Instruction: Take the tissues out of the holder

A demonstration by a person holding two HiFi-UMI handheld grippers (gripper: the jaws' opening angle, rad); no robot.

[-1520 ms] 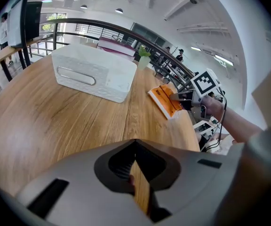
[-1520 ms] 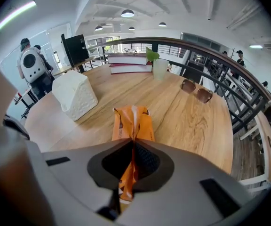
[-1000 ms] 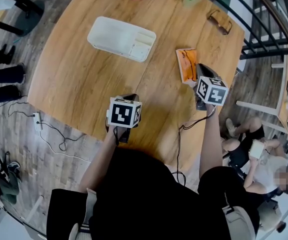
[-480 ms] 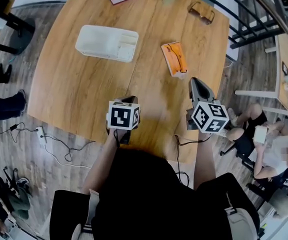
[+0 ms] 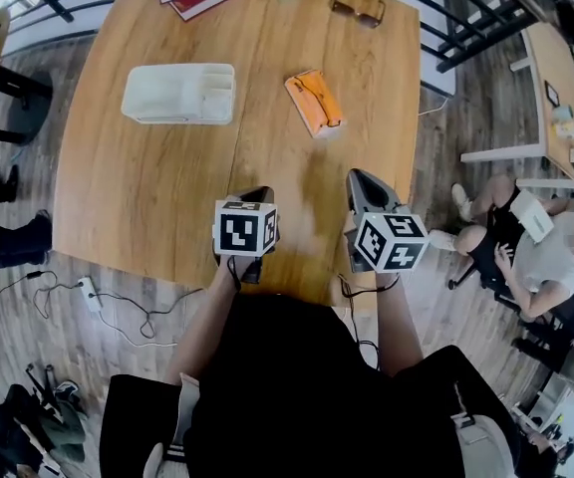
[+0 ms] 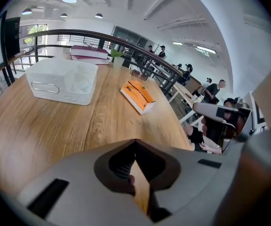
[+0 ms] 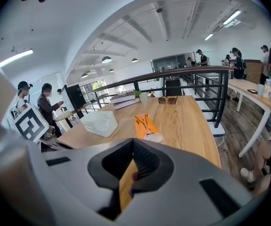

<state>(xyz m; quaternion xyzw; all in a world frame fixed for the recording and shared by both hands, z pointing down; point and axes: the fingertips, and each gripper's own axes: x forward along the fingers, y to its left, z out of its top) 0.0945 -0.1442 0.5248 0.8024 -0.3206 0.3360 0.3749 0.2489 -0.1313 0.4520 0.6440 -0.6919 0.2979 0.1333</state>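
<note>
Wooden table (image 5: 147, 197) carries a white holder (image 5: 179, 93). The orange tissues (image 5: 314, 103) lie outside it, near its right side. Left gripper (image 5: 258, 193) and right gripper (image 5: 357, 177) hover over the near edge, jaws closed, empty.

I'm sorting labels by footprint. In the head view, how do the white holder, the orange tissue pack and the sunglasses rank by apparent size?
1. white holder, clearly largest
2. orange tissue pack
3. sunglasses, smallest-looking, though they lie farther from the camera, so their true size is unsure
</note>
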